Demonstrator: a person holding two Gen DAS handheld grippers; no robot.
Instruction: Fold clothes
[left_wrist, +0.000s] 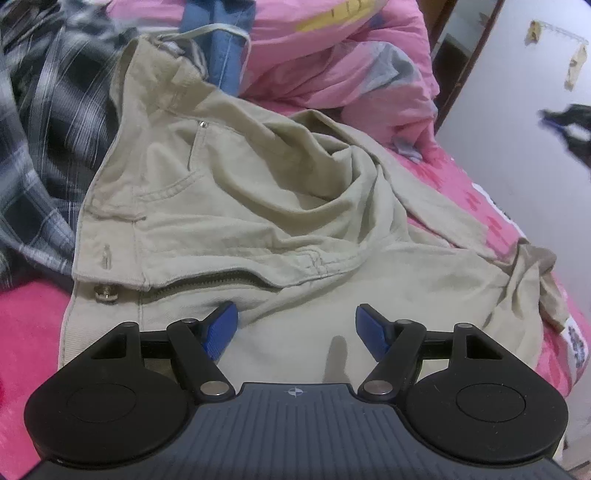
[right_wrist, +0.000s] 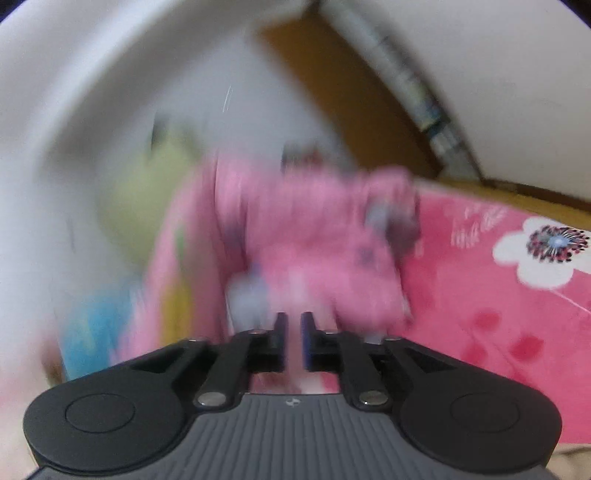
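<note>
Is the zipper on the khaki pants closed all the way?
No, the zipper on the khaki pants gapes open, teeth exposed below the fly flap.

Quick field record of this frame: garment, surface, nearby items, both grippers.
garment: khaki trousers, crumpled, zipper open, waist button undone
surface: pink bedspread
nearby: plaid shirt beside the waistband; pink quilt behind; blue denim at top
left gripper: open, over the trousers, nothing between the fingers
right gripper: narrow gap, nothing between the fingers, aimed at the pink quilt; view blurred
fold: not yet done
</note>
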